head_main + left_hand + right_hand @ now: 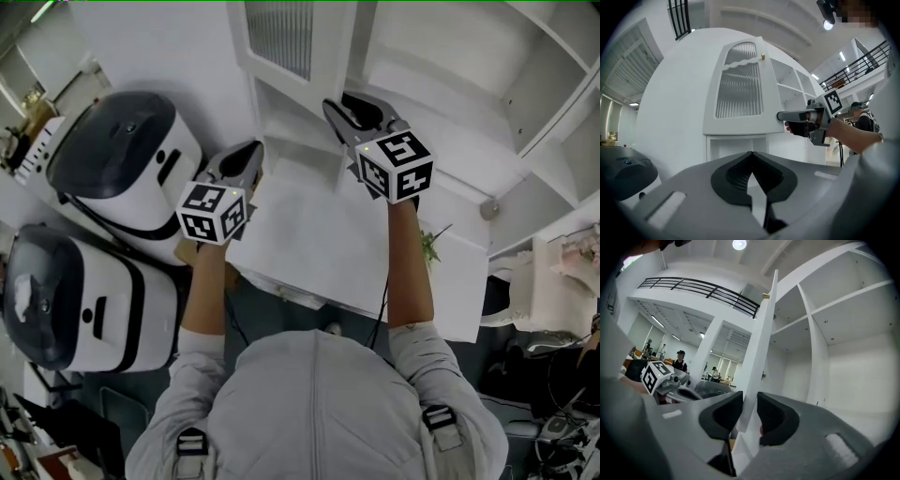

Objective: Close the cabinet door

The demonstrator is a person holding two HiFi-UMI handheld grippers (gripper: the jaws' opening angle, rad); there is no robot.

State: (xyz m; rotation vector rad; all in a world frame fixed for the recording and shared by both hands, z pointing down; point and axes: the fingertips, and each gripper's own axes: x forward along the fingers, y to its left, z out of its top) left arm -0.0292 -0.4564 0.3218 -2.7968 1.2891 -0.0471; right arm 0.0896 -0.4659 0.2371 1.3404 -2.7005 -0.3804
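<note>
The cabinet door [739, 91], white with a ribbed glass panel, stands swung out from the open shelves [843, 310]. The right gripper [750, 404] is on it: held level, its jaws are drawn narrow with the door's free edge sandwiched between the pads. It grips near the door's lower corner, well below the small gold knob [765, 295]. The left gripper [751, 154] hangs just beside it on the left, facing the door's outer face. Its jaws are brought together with nothing in them, and it's clear of the door. Both arms stretch forward. Off to the left, two rounded white-and-black machines [122, 159] sit side by side, well apart from the door.
</note>
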